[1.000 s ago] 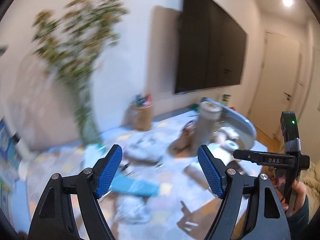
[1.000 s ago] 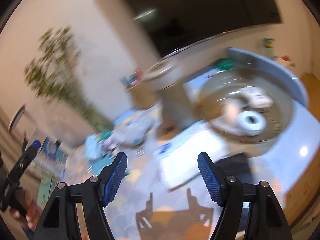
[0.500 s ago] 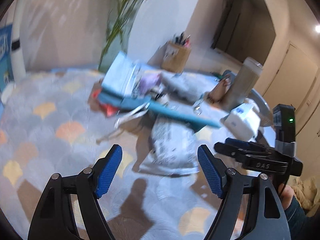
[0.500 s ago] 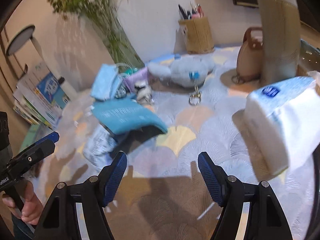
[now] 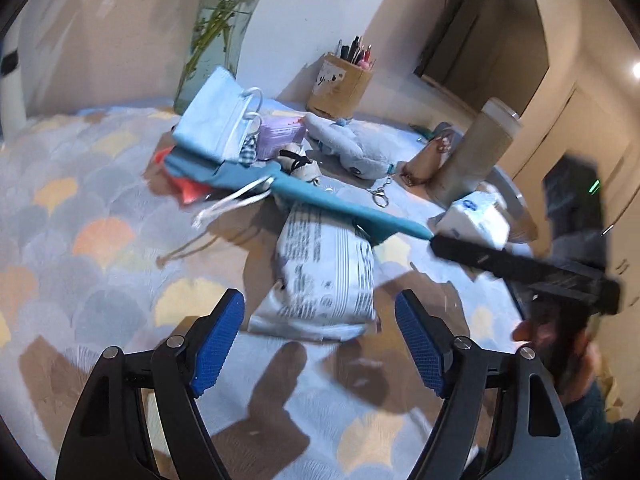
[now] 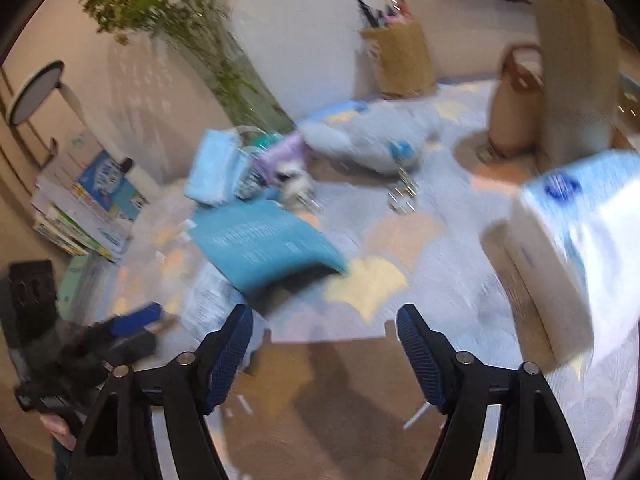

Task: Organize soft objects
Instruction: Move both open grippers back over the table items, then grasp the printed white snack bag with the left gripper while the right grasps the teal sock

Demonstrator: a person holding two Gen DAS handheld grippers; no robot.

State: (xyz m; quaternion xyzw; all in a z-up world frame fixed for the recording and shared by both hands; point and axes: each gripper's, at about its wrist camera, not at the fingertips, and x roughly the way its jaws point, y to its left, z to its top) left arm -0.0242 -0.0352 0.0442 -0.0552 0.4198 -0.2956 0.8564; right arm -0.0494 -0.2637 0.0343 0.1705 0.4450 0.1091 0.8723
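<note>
So we're hovering over the counter (image 5: 80,208) with both tools empty. The left tool (image 5: 320,336) has its jaws spread, and the white printed packet (image 5: 324,272) lies right ahead of it, just past the tips. Its long axis runs pretty much straight away from us, so the jaws would straddle its narrow width. The right tool (image 6: 324,344) is opening its jaws with nothing between them, and the packet sits off to its left, so we'd say the left hand is the nearer one.

Count of the soft stuff: one white packet, one teal pouch (image 5: 320,200) lying across its far end, one stack of face masks (image 5: 212,120), one grey plush toy (image 5: 352,148), one purple pack (image 5: 280,134), one tissue pack (image 6: 572,248).
</note>
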